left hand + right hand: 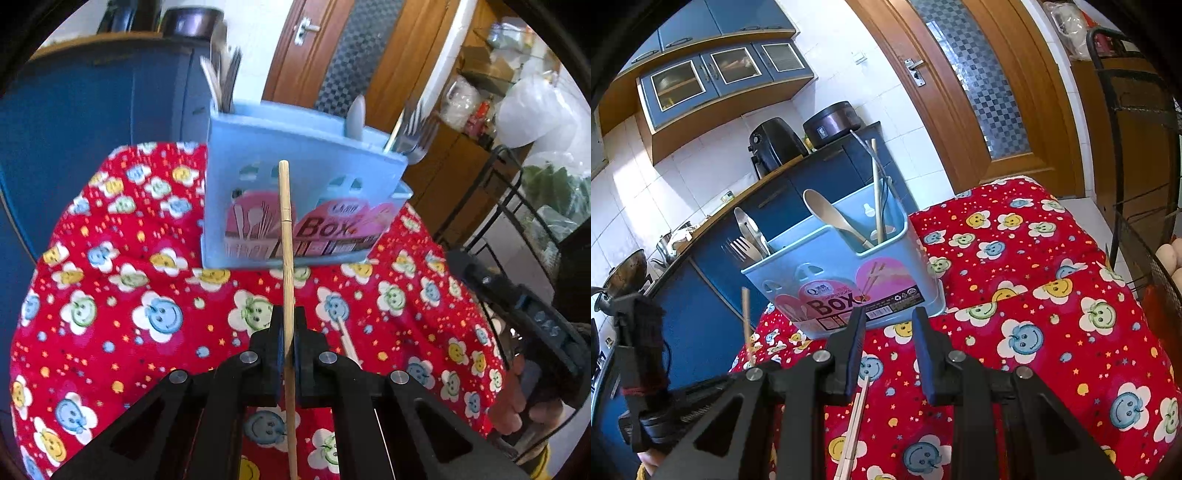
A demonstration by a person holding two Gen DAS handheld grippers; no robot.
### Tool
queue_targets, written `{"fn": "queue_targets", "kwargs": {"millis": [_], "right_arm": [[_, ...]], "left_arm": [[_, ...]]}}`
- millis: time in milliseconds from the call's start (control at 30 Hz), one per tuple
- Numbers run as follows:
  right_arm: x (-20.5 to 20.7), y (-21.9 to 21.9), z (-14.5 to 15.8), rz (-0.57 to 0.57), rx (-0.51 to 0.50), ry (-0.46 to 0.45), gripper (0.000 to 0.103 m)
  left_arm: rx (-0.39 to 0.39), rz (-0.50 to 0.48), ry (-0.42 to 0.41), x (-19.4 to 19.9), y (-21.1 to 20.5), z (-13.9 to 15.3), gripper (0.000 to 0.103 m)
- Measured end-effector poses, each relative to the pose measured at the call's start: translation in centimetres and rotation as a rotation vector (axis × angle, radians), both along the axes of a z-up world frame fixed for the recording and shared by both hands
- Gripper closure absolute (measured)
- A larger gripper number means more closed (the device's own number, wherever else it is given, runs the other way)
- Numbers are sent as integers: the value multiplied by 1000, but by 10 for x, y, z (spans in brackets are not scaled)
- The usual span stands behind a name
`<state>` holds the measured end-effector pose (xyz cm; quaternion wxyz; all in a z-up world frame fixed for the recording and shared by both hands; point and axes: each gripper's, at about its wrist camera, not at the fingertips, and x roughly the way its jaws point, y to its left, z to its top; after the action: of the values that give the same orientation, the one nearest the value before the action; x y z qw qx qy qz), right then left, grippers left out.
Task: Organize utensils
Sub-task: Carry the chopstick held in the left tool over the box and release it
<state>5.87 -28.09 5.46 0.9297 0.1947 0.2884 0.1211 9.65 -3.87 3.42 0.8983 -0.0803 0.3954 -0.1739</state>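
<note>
My left gripper [288,325] is shut on a wooden chopstick [285,221], which runs up between the jaws and ends in front of the blue utensil box [332,166]. The same chopstick [746,317] shows upright at the left of the right wrist view. The box [827,273] stands on a red flowered cloth [1034,295] and holds a wooden spoon [831,218], a metal fork [738,245] and chopsticks [877,206]. My right gripper [889,317] hovers open over the cloth near the box. A pale chopstick [855,424] lies on the cloth beneath it.
Blue cabinets [701,302] stand behind and left of the table. A wooden door [960,92] is behind it, and a black wire rack [1137,184] is at its right edge. A hand [517,402] shows at the right of the left wrist view.
</note>
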Motion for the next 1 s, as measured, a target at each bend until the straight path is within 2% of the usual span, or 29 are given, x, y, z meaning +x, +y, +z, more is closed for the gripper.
{"fn": "queue_targets", "kwargs": {"millis": [400, 533, 867, 1000], "right_arm": [[-4, 2, -11, -6, -28, 36, 73], [-6, 2, -14, -5, -31, 47, 73], [-3, -3, -18, -16, -41, 56, 73], [1, -7, -20, -20, -43, 62, 73]], "left_arm": [[-38, 61, -240, -1, 10, 64, 100], [-23, 91, -336, 10, 9, 85, 100], [-69, 167, -502, 50, 7, 128, 100], [-39, 198, -549, 66, -2, 136, 100]]}}
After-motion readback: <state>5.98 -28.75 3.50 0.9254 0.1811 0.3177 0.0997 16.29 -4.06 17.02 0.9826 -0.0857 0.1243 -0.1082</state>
